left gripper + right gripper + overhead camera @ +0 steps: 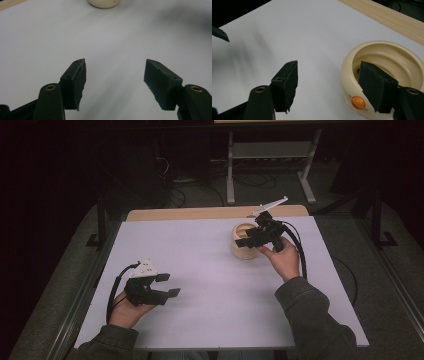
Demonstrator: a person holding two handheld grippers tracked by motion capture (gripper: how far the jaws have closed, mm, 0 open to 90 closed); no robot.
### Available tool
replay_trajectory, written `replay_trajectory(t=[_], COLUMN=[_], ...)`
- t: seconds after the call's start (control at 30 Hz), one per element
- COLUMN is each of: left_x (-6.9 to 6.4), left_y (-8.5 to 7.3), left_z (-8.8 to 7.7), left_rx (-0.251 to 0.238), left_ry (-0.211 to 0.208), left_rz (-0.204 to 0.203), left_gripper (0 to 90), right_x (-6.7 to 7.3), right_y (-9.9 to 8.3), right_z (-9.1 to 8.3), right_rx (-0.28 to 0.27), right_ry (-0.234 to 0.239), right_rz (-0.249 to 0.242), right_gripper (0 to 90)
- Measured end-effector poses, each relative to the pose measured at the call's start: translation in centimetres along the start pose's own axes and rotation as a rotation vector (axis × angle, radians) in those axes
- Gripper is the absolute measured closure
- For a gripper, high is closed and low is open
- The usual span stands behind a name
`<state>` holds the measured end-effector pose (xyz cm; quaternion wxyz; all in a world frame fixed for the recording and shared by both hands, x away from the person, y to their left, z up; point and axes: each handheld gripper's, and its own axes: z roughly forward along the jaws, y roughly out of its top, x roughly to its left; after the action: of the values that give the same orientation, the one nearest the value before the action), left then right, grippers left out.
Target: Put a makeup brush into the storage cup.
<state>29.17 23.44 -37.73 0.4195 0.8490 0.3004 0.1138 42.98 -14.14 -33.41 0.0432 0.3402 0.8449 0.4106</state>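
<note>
A cream round container [243, 251] with a hollow top stands on the white table [215, 310] at the back right. In the right gripper view the container [387, 57] shows an orange button [358, 102] on its side. My right gripper [245, 237] hovers over the container's near rim, tilted down. It [328, 63] is open: one jaw is over the hollow, the other over bare table, and nothing is pinched. My left gripper [171, 284] rests low near the front left, open and empty. In its own view it [115, 62] points across the table toward the container [103, 3].
A light wooden strip [200, 213] runs along the table's far edge, seen too as the wooden strip [382, 15] behind the container. Beyond it are a dark floor, cables and a metal table frame [270, 170]. A black cable [302, 255] trails from the right gripper.
</note>
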Motion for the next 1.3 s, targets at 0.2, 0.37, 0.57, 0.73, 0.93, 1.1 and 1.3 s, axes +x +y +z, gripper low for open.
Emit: replay_trajectory(t=[0.2,0.37,0.57,0.73,0.93,1.1,1.3], left_x=[0.1,0.1,0.1,0.1,0.2,0.2,0.3], left_y=[0.0,0.0,0.0,0.0,-0.1,-0.1,-0.2], left_z=[-0.1,-0.1,-0.2,-0.3,-0.3,-0.3,-0.3], left_rx=[-0.002,-0.004,-0.003,-0.004,-0.006,-0.004,0.001], left_ry=[0.003,0.004,0.006,0.008,0.013,0.015,0.018], left_rz=[-0.004,-0.006,-0.001,-0.003,-0.008,-0.005,-0.003], left_gripper=[33.7,33.7,33.6,33.4,33.0,32.5,31.6], right_x=[0.4,0.6,0.7,1.3,1.9,2.3,2.8], right_y=[-0.2,-0.5,-1.2,-1.8,-2.3,-3.2,-4.3], right_z=[0.0,-0.1,-0.3,-0.4,-0.5,-0.5,-0.4], right_rx=[-0.001,-0.009,-0.026,-0.036,-0.031,-0.036,-0.017], right_ry=[0.011,0.017,0.037,0.038,0.039,0.040,0.038], right_rz=[-0.003,-0.012,-0.002,-0.013,-0.033,-0.039,-0.053], right_gripper=[30.4,30.2,29.6,29.5,29.4,28.4,27.4])
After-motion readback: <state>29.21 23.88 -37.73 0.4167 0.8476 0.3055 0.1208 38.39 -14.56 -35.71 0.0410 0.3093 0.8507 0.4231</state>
